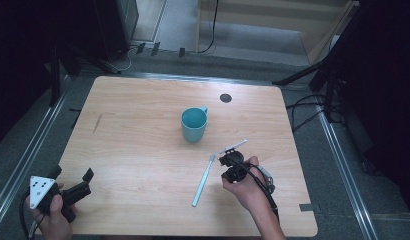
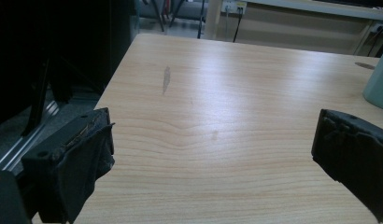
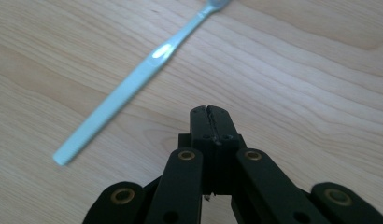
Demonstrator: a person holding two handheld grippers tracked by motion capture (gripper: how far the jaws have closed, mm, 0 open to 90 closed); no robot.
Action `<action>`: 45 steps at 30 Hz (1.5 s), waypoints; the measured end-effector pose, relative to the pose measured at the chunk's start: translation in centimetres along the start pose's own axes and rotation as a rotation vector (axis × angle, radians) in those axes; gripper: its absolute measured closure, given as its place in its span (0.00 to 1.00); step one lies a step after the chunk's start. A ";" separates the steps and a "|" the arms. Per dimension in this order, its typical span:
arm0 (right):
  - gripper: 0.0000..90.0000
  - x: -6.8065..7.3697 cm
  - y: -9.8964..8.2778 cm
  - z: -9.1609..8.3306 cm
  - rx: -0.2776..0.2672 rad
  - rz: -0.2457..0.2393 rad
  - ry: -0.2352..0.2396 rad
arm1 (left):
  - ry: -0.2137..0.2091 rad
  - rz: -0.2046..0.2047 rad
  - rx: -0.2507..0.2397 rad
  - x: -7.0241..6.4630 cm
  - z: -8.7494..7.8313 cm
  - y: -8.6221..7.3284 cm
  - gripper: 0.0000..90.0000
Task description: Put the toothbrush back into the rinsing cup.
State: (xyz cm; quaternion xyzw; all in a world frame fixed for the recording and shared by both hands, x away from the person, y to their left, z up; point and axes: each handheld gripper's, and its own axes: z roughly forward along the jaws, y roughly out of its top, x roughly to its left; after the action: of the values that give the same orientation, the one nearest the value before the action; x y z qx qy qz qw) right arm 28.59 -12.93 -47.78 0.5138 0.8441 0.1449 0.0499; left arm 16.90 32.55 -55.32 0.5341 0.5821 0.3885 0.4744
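Left gripper [image 1: 75, 186] at near left desk [image 1: 143, 150] corner, jaws wide apart, nothing between. Right gripper [image 3: 207, 111] near right, jaws pressed together, empty, just right of toothbrush [image 1: 203, 180]. Pale blue toothbrush flat on desk, bristle end toward far side, untouched. Teal mug [image 1: 194, 125] upright beyond toothbrush, mid-desk. Dark round cap [image 1: 225, 98] near far edge.
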 end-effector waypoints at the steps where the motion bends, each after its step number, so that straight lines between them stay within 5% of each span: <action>1: 1.00 0.3 0.1 0.1 0.004 -0.004 0.001 | 0.000 0.000 0.000 0.0 0.0 0.0 0.00; 11: 1.00 4.8 1.5 1.8 0.027 -0.089 0.029 | 0.006 0.009 -0.002 0.0 0.0 0.0 0.00; 19: 1.00 7.1 1.8 2.9 0.054 -0.131 0.046 | 0.007 0.005 -0.005 0.0 0.0 0.0 0.00; 26: 1.00 7.9 1.6 4.0 0.070 -0.155 0.066 | 0.008 0.013 -0.005 -0.1 0.0 0.0 0.00; 37: 1.00 6.0 1.0 3.2 0.075 -0.128 0.043 | 0.005 0.011 -0.002 -0.1 0.0 0.0 0.00; 45: 1.00 7.8 1.2 3.8 0.061 -0.163 0.085 | 0.002 0.012 -0.002 -0.1 0.0 0.0 0.00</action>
State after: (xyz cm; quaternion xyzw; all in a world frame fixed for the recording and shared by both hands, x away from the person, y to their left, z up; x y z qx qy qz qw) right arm 26.79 -4.78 -50.53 0.4382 0.8885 0.1361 0.0099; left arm 16.91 32.49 -55.32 0.5367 0.5790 0.3924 0.4718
